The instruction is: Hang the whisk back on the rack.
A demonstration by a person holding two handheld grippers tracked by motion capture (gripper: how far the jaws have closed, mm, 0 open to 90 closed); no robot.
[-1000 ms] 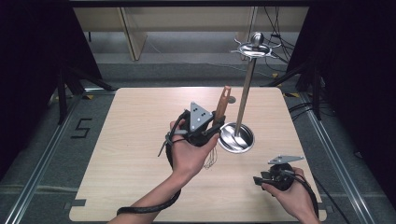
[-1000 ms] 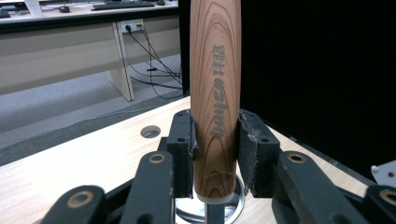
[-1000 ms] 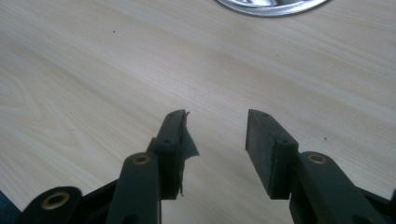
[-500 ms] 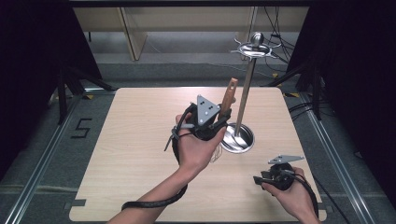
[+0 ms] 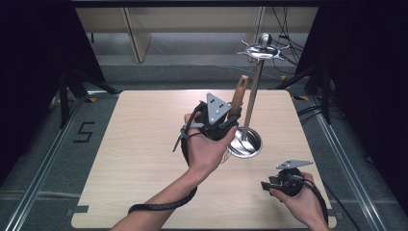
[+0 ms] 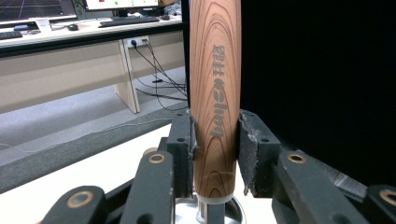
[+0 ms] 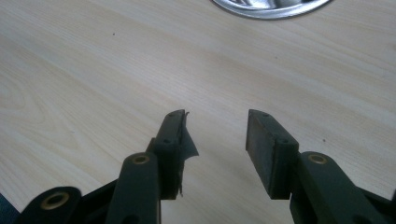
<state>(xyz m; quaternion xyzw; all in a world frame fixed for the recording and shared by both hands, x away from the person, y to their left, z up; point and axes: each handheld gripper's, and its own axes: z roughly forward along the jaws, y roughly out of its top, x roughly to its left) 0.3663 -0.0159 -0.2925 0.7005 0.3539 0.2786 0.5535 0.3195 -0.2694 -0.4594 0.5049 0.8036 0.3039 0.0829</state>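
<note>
Frame centre: left gripper [image 5: 230, 117] pinches a wooden handle [image 6: 215, 93] beside the stand [image 5: 251, 98]; a bump could topple it. Right gripper [image 7: 215, 135] spread, empty.

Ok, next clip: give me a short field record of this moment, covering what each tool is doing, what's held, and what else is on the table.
left tool: shut on the wooden handle, raised above the table
wooden handle: upright, printed lettering along it, metal collar at its lower end
right tool: open, nothing between its jaws, low over the table near the right front corner
metal stand: upright pole on a round shiny base, hooked ring at the top
handle versus stand: close beside the pole; contact cannot be told
</note>
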